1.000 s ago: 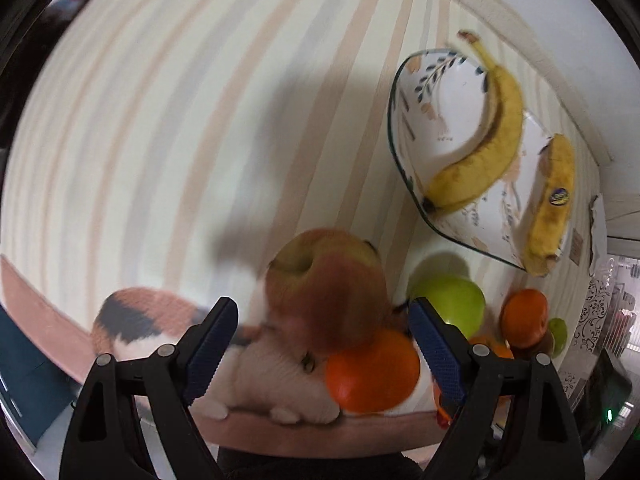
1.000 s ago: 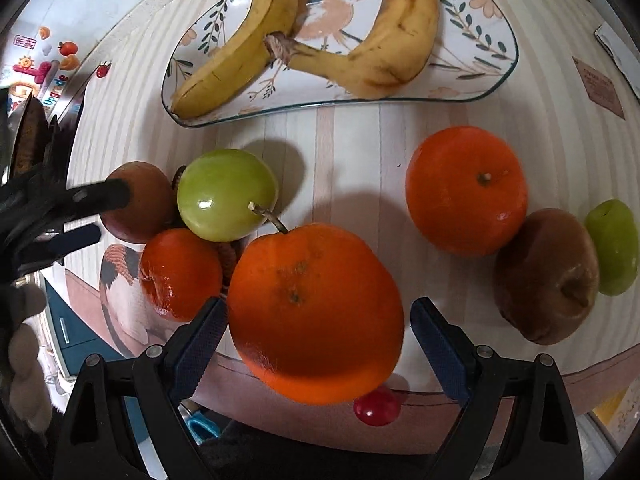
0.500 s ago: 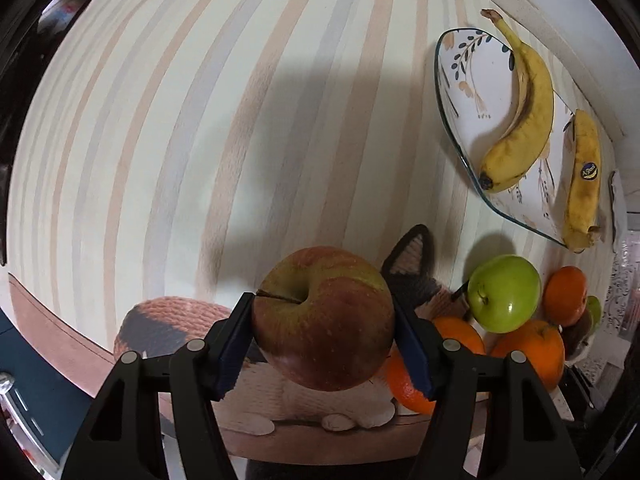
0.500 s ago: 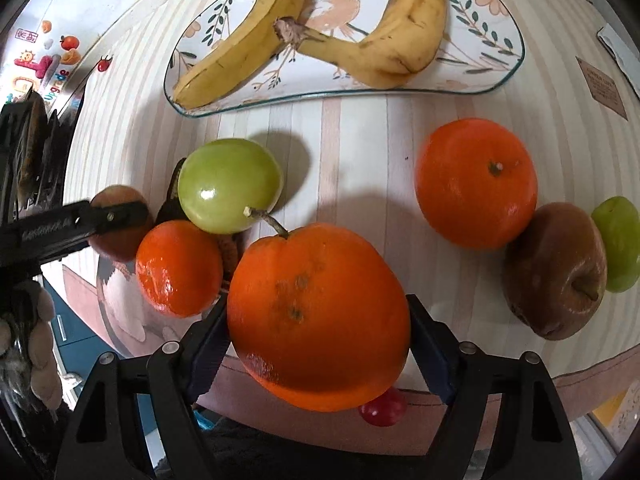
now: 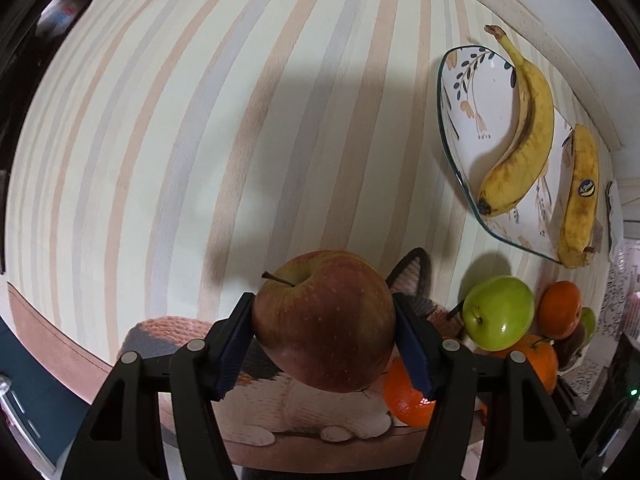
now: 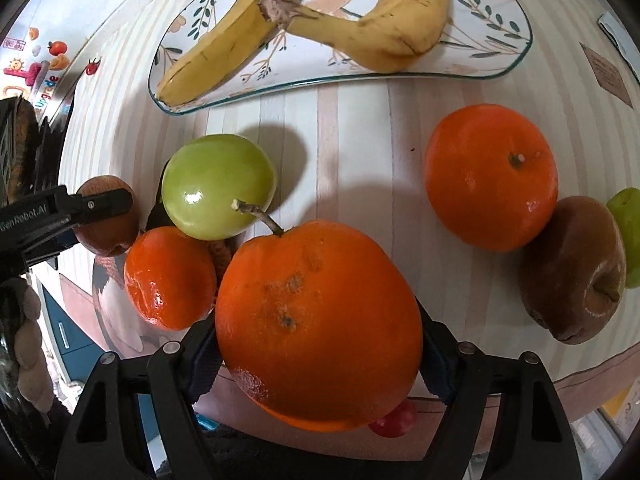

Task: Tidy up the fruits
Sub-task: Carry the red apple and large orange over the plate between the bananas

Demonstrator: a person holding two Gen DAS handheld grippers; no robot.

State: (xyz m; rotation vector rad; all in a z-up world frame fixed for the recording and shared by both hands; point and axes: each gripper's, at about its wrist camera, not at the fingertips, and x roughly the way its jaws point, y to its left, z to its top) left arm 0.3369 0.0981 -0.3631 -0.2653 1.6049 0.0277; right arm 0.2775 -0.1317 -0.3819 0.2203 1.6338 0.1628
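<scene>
Our left gripper (image 5: 325, 346) clamps a red apple (image 5: 325, 320) above the striped tablecloth (image 5: 200, 140), left of the banana plate (image 6: 500, 46); our right gripper (image 6: 318, 354) squeezes a big orange (image 6: 320, 324) below that plate.

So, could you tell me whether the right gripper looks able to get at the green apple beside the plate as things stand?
Probably not yet: the right gripper is shut on a large orange, so nothing else fits between its pads, though the green apple lies uncovered just ahead.
</scene>
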